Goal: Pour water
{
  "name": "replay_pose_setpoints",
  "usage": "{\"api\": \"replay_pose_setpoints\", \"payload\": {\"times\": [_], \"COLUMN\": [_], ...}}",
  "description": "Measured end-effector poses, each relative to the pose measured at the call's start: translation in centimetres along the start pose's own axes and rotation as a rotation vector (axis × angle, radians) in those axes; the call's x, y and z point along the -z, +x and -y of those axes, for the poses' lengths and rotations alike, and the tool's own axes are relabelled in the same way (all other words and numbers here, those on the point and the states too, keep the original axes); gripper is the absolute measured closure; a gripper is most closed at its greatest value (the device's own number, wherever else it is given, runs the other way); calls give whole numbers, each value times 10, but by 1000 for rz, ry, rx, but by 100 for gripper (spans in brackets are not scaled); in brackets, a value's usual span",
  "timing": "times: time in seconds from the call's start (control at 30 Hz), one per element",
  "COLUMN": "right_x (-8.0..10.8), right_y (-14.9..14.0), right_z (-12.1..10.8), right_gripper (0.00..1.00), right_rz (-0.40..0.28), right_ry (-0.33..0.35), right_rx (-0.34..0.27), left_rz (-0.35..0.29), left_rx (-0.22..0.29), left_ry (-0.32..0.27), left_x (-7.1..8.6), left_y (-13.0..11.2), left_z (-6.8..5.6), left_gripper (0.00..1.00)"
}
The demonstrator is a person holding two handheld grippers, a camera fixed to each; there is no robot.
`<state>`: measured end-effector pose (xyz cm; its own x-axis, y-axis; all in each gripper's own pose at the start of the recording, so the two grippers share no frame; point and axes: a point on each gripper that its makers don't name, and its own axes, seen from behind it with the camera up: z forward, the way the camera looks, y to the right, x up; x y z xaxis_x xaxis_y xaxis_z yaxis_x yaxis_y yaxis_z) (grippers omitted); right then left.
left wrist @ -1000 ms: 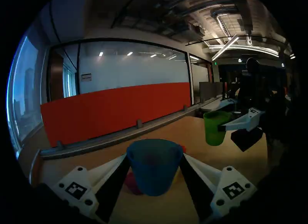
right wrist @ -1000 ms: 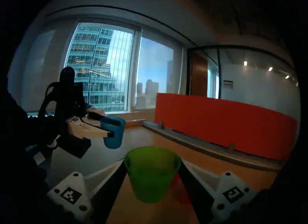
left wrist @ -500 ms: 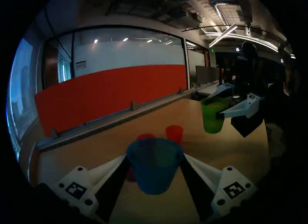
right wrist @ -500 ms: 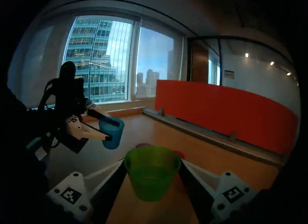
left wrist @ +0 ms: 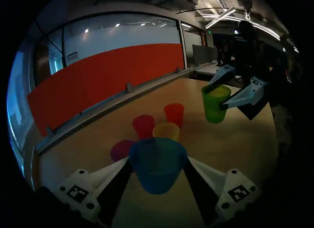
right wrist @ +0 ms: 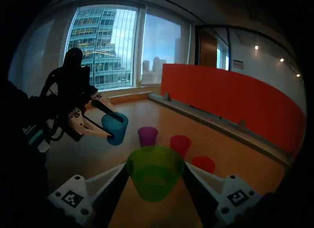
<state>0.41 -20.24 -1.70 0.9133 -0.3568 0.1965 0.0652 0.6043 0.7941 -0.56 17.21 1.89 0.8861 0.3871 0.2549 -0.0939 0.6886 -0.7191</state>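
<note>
My left gripper [left wrist: 157,167] is shut on a blue cup [left wrist: 157,171], held upright above the wooden table [left wrist: 235,145]. My right gripper [right wrist: 155,174] is shut on a green cup [right wrist: 155,177] with some liquid in the bottom. In the left gripper view the green cup [left wrist: 214,103] hangs at the right in the right gripper [left wrist: 218,95]. The right gripper view has the blue cup [right wrist: 114,128] at the left, in the left gripper [right wrist: 111,126]. The two held cups are apart.
Several small cups stand on the table below: orange-red [left wrist: 174,113], pink [left wrist: 143,126], yellow [left wrist: 166,130], purple [left wrist: 121,150]. From the right I see a purple cup [right wrist: 148,135], pink cup [right wrist: 180,145] and red cup [right wrist: 203,164]. An orange partition [left wrist: 102,75] and a rail line the far edge.
Both grippers have tipped downward with their cups still held. The cluster of small cups on the table has come into view below them. The held cups have drawn slightly closer together.
</note>
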Motion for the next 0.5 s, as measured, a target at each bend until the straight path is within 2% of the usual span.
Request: {"api": "replay_pose_setpoints", "payload": {"times": [0.5], "right_x": [-11], "right_y": [-36], "right_z": [-8], "right_gripper": [8], "right_rz": [123], "right_ry": [13], "right_rx": [19], "left_rz": [124], "left_rx": [-26], "left_ry": [-53], "left_x": [-25], "left_y": [-37], "left_z": [-6], "left_gripper": [13]}}
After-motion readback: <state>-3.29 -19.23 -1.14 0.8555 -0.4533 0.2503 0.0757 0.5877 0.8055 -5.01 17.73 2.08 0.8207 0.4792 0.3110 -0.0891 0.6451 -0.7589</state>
